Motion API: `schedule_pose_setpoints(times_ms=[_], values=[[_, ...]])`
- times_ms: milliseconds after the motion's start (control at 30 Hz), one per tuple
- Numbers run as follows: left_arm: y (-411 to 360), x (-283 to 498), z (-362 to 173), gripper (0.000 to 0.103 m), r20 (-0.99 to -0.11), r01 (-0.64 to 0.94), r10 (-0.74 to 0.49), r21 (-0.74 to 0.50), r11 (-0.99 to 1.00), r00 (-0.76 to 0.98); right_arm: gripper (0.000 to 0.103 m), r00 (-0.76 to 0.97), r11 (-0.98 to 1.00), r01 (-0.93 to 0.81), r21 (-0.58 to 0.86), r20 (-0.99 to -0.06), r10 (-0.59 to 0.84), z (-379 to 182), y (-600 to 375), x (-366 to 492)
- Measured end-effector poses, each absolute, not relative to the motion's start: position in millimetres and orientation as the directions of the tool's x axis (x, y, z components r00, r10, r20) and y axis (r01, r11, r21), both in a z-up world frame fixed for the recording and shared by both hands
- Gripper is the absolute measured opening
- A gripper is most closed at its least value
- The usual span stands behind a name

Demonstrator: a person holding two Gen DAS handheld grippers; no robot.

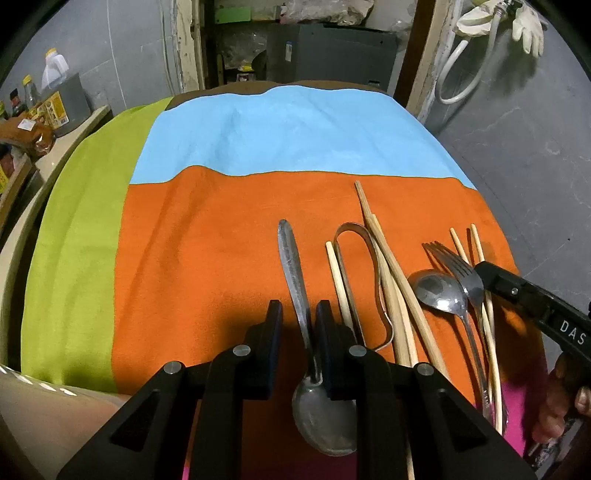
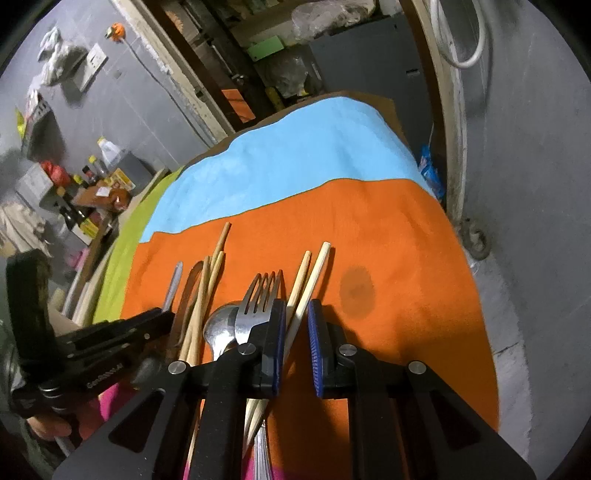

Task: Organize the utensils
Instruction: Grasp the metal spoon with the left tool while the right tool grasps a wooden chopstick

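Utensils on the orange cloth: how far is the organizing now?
Done: nothing looks grouped yet; the fork, second spoon, tongs and loose chopsticks lie mixed on the orange cloth. In hand: the left claw straddles a spoon, the right claw one chopstick, neither visibly clamped. Left: all the sorting.

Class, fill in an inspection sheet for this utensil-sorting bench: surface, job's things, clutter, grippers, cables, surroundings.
Surface: orange cloth with a blue panel beyond; dark stain.
Job's things: big spoon, metal tongs, small spoon, fork, chopsticks, lying side by side.
Clutter: nothing seen on the cloth.
Grippers: left gripper straddles the big spoon's handle, gap visible; right gripper straddles the chopsticks, gap visible.
Cables: white hose on the wall.
Surroundings: bottles, hanging glove.
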State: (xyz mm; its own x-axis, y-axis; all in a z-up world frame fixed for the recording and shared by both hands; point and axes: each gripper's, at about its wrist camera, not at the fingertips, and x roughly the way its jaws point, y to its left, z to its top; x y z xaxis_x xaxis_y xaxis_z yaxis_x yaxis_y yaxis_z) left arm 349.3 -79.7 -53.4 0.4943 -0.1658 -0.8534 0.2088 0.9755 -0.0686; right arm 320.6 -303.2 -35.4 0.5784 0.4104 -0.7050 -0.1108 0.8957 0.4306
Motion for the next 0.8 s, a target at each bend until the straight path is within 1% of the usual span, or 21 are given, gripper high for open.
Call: schedule_pose_setpoints(times_ms=[100, 233, 400, 500, 700, 733, 767, 800], values=[[-81.2, 349.1, -52.8, 0.005, -0.853, 0.211, -0.183, -0.087, 0.974, 0.489, 0.008, 0.559, 0.871, -0.096, 0.481, -0.698, 0.447, -37.2, -307.0, 323.7], [-82.6, 347.3, -52.9, 0.004, -0.848, 0.195, -0.18, -0.092, 0.977, 0.498, 0.007, 0.559, 0.852, -0.093, 0.515, -0.681, 0.472, -37.9, -307.5, 322.7], [-78.4, 336.7, -47.9, 0.004, -0.831, 0.172, -0.207, -0.137, 0.976, 0.516, 0.006, 0.589, 0.83, -0.091, 0.55, -0.643, 0.49, -34.7, -311.8, 312.8], [-79.3, 317.8, -39.8, 0.003, -0.792, 0.177, -0.218, -0.141, 0.974, 0.57, 0.004, 0.621, 0.828, -0.121, 0.547, -0.61, 0.493, -25.4, -311.5, 300.6], [-83.7, 276.8, -21.4, 0.003, -0.673, 0.233, -0.277, -0.158, 0.96, 0.686, 0.003, 0.688, 0.849, -0.211, 0.484, -0.544, 0.481, -4.0, -302.0, 270.1], [-83.5, 269.2, -16.3, 0.002, -0.643, 0.243, -0.289, -0.162, 0.956, 0.709, 0.003, 0.699, 0.851, -0.231, 0.472, -0.528, 0.483, -0.2, -299.1, 264.2], [-82.8, 264.5, -12.8, 0.0, -0.624, 0.249, -0.296, -0.164, 0.955, 0.724, 0.003, 0.706, 0.853, -0.244, 0.461, -0.518, 0.482, 2.4, -296.4, 259.7], [-82.1, 259.5, -9.0, 0.0, -0.605, 0.254, -0.3, -0.164, 0.953, 0.738, 0.003, 0.714, 0.855, -0.257, 0.451, -0.507, 0.482, 5.2, -293.6, 255.3]])
